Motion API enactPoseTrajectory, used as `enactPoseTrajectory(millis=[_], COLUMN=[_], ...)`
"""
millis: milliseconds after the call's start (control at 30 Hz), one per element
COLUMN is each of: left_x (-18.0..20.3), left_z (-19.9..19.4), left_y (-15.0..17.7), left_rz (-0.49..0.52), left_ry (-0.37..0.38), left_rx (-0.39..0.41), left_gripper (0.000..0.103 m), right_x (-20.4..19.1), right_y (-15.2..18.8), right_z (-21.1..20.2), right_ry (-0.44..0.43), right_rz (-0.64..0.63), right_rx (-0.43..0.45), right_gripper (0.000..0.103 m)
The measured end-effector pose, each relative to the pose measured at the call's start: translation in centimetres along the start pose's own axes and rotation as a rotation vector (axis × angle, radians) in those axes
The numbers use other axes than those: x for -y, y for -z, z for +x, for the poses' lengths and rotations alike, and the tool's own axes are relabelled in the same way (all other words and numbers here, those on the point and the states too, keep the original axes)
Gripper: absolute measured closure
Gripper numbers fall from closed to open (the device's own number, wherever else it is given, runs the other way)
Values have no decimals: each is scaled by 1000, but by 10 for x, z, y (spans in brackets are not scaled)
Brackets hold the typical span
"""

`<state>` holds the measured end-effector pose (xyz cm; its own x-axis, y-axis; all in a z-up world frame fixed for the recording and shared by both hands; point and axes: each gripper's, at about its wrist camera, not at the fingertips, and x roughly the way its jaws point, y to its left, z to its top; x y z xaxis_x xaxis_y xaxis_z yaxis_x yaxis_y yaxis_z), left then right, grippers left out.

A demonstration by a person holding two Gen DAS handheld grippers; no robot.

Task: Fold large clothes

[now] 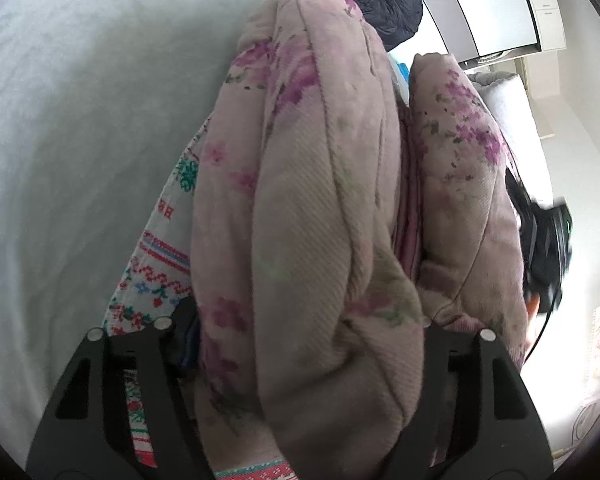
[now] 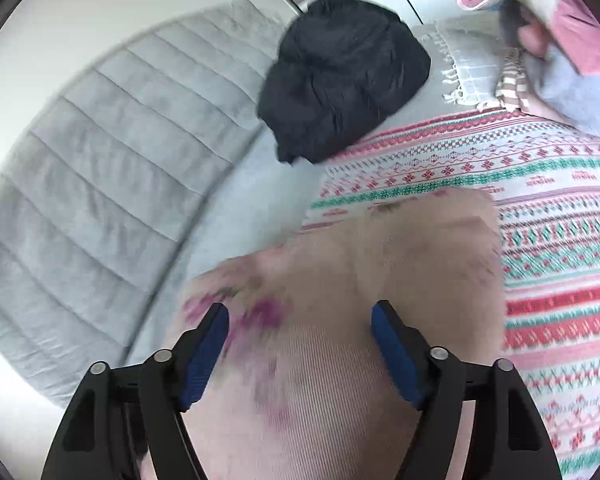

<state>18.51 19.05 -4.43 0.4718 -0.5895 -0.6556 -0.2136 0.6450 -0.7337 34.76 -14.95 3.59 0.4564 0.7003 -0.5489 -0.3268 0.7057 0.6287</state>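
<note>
A thick pink padded garment with purple flowers (image 1: 320, 200) fills the left wrist view in bulging folds. My left gripper (image 1: 306, 322) is shut on it: the fabric packs the whole gap between the black fingers and spills over the right one. In the right wrist view the same garment (image 2: 340, 280) lies blurred beneath my right gripper (image 2: 300, 308). Its jaws stand open, and both blue pads (image 2: 204, 352) are bare and off the cloth.
Under the garment lies a white cloth with red and green knit-style bands (image 2: 540, 208). A crumpled black jacket (image 2: 340, 76) sits behind it on the grey bed surface (image 1: 80, 140), by a quilted grey backrest (image 2: 100, 152). A hand in a pink-and-grey sleeve (image 2: 532, 36) shows at the top right.
</note>
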Motion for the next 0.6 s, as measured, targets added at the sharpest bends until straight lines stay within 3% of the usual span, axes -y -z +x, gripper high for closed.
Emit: enactPoseTrajectory(millis=[100, 200, 333, 400, 600], left_x=[0, 5, -3, -7, -10], left_z=[0, 3, -2, -4, -6], left_y=[2, -2, 2, 4, 3], left_rz=[-4, -16, -13, -14, -15], left_ry=[-2, 1, 3, 6, 14], left_rx=[0, -4, -4, -4, -6], left_gripper=[34, 33, 33, 33, 34], right_x=[18, 47, 78, 84, 82], right_y=[28, 55, 84, 89, 90], right_z=[-27, -32, -27, -23, -16], right_ry=[-26, -72, -198, -236, -237], right_rz=[30, 142, 279, 315, 299], right_rx=[13, -43, -76, -79, -71], right_gripper=[10, 9, 4, 0, 0])
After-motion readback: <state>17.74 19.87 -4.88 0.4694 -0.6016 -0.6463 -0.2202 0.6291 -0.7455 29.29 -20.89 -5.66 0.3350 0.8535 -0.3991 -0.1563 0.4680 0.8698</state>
